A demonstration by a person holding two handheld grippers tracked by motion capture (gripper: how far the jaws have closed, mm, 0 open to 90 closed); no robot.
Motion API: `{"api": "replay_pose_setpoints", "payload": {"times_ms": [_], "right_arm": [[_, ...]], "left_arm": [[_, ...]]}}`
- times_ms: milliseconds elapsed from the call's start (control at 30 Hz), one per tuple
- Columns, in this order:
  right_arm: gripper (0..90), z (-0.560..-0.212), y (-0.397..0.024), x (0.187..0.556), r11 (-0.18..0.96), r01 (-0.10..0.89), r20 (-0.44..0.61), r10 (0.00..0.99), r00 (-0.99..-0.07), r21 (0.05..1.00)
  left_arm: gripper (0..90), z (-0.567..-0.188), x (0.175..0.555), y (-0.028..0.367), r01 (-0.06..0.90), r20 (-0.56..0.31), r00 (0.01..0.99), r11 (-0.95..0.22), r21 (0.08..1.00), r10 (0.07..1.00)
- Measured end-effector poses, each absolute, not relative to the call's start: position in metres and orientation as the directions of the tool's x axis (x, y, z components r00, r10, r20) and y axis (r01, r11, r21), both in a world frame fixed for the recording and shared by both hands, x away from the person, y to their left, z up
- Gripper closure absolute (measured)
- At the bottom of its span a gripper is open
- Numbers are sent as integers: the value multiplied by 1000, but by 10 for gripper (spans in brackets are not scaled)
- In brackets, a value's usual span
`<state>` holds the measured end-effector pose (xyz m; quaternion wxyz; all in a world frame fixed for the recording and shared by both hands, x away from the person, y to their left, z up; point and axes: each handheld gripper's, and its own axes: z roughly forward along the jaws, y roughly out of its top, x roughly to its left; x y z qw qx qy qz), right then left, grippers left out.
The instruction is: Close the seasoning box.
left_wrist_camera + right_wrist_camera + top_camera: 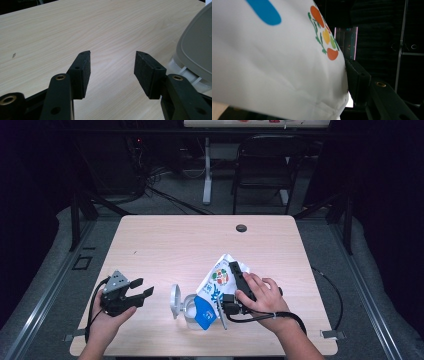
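A white bag point(219, 276) printed with blue shapes and a ring of coloured vegetables leans over a clear container point(191, 314) near the table's front edge. The container's grey lid point(174, 301) stands swung open on its left side. My right gripper point(229, 271) is shut on the bag. In the right gripper view the bag point(274, 62) bulges between the jaws, one black pad point(355, 75) pressing its side and the other hidden behind it. My left gripper point(145, 286) rests at the front left, open and empty point(113, 56), with the lid point(197, 47) just to its right.
The pale wooden table point(175, 240) has a dark cable hole point(241, 228) near its far edge. A black chair point(270, 165) and a white table leg point(207, 175) stand on the floor beyond. A black cable point(330, 285) loops off the table's right side.
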<state>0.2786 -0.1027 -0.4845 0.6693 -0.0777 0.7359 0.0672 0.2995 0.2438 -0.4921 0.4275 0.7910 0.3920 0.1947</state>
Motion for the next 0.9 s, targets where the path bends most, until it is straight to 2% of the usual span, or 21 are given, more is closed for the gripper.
{"api": "replay_pose_setpoints", "payload": {"times_ms": [467,900], "right_arm": [[579,-484,-102,278,978,-209,-996,-32,-85,-14],[579,-488,-106,279,977,-209,-992,14,-125,40]], "left_arm": [[479,-492,300,244,454,-27,616,-326,829,788],[479,-493,300,244,456,-28,616,-328,827,787]]}}
